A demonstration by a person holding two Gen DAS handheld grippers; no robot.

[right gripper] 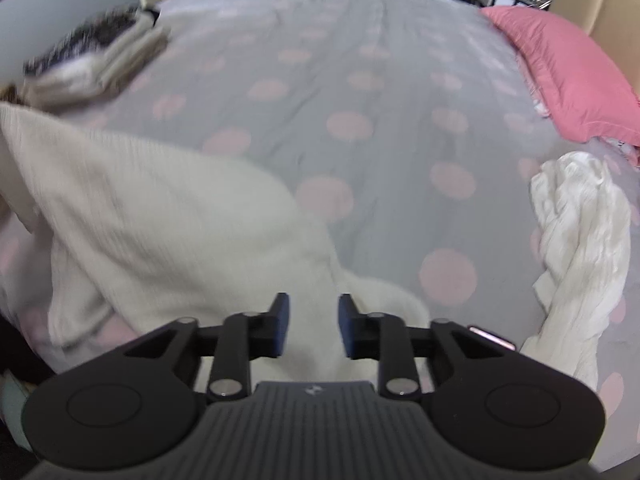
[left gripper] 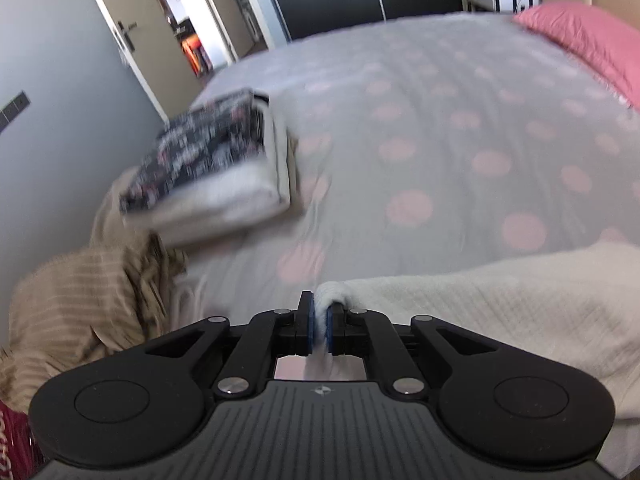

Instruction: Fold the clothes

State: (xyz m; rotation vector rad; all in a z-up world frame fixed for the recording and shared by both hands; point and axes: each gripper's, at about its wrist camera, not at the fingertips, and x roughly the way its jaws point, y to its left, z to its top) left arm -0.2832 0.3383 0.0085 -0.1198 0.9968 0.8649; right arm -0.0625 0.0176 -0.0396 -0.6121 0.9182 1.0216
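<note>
Far left in the left wrist view, a tan striped garment (left gripper: 76, 300) lies crumpled at the bed's near edge, with a folded stack (left gripper: 212, 164) just beyond it, a dark patterned piece on top. Only this view shows the open door (left gripper: 132, 36) at the far left. The left gripper (left gripper: 319, 318) is clamped on a corner of the cream knit garment (left gripper: 500, 312), which spreads to the near right over the grey spotted bedcover (left gripper: 440, 120). In the right wrist view, the right gripper (right gripper: 310, 320) has its jaws apart, holding nothing, hovering over the same cream cloth. Only here does a crumpled white garment (right gripper: 580, 248) show, near right, below the pink pillow (right gripper: 560, 68).
</note>
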